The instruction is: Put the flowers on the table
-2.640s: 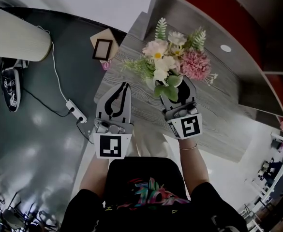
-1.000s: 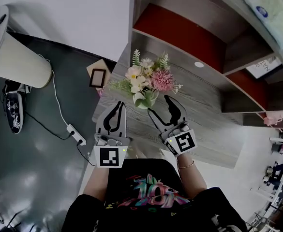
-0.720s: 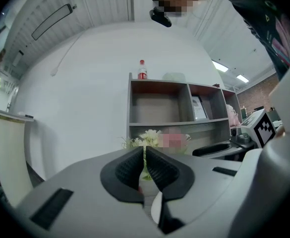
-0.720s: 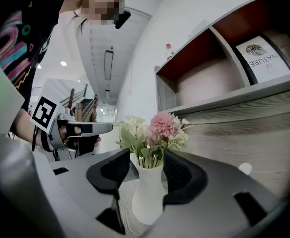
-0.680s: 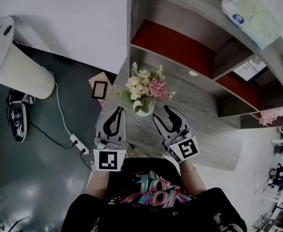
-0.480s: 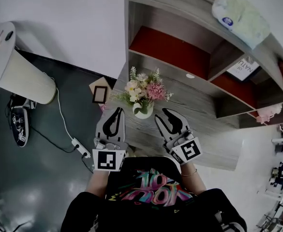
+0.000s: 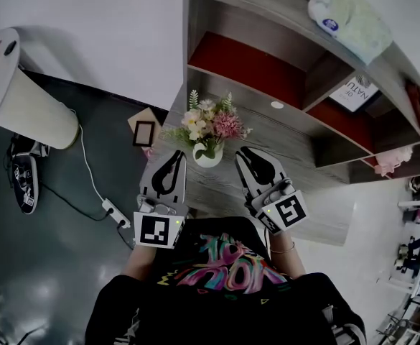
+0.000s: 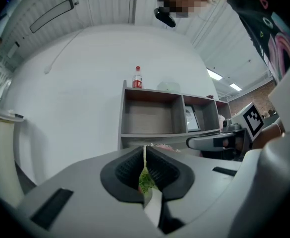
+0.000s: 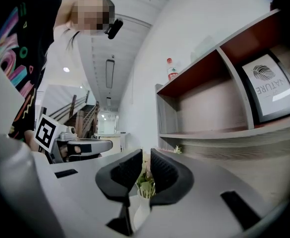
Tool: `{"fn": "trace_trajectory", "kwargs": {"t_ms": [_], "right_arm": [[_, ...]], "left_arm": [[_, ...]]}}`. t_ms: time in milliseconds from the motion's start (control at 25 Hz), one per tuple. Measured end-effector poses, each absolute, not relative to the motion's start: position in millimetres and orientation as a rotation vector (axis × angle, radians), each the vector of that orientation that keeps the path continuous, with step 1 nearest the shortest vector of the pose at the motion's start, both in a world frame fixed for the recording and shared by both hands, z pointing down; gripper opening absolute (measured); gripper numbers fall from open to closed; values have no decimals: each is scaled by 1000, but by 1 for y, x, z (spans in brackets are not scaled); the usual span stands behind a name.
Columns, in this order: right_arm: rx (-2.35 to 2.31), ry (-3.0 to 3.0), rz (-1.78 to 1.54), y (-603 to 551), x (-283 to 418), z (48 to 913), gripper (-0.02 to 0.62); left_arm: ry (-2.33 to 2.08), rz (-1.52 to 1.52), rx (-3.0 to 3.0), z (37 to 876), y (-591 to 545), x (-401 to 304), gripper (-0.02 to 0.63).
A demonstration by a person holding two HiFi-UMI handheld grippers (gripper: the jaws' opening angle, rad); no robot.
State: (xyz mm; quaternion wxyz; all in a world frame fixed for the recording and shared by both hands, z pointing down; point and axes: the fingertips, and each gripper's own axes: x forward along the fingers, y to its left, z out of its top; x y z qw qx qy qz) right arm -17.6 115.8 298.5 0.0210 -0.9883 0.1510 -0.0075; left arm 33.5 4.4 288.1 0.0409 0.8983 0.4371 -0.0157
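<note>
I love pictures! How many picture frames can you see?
2. One frame lies left of the flowers, just off the table. The other stands inside the shelf. Others may be hidden.

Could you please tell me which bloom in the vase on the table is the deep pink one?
The big fluffy bloom farthest right in the head view; the other blooms are cream or white.

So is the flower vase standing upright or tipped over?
Upright: the white vase sits on its base on the wooden table, with the flowers rising out of its top.
</note>
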Motion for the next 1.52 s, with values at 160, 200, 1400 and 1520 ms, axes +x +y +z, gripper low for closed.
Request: {"fn": "trace_trajectory", "kwargs": {"t_ms": [160,200,1400,1520], "right_arm": [[-3069,456,-46,120,-20,300,33],[-3069,452,-47,122,-20,301,28],[-3018,352,-90,146,-17,319,17],[-3020,364,-84,144,-18,318,17]], "left_arm": [[1362,-32,2754,290,4,31,35],[1362,-36,2754,290,4,31,35],[1340,-17,2768,294,6,43,35],[1337,-20,2766,294,5,42,35]]}}
